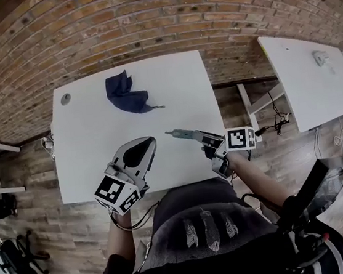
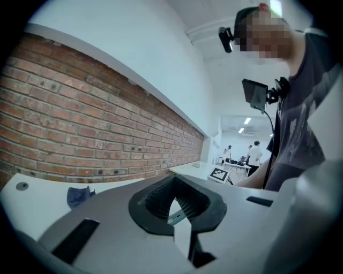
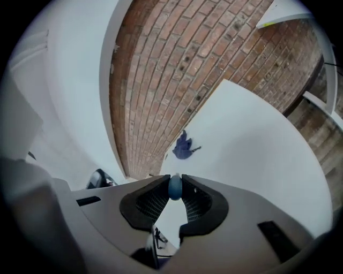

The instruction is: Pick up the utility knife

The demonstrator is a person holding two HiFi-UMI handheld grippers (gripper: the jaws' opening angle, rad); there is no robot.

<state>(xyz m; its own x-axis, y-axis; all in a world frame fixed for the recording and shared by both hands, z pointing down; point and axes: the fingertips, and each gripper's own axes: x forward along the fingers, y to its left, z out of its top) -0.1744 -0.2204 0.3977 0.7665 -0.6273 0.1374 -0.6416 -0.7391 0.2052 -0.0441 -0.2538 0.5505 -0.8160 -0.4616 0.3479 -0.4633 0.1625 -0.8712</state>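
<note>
Two tongs sat at lower centre. The left gripper (image 1: pixel 149 143) was shut on nothing. The right gripper (image 1: pixel 201 137) pinched the slim grey-blue utility knife (image 1: pixel 180 134) by one end, its length pointing left above the white table (image 1: pixel 184 88); beyond lay a crumpled navy cloth (image 1: pixel 126 94).

The person wears a dark grey short-sleeved T-shirt (image 1: pixel 186 203) with a pale feather-like print, seen at the lower middle of the head view. The left claw (image 1: pixel 149 141) and the right claw (image 1: pixel 205 137) have pale grey shells with black ribbed pads (image 2: pixel 157 200). Each carries a cube (image 1: pixel 118 194) of black-and-white square markers.
</note>
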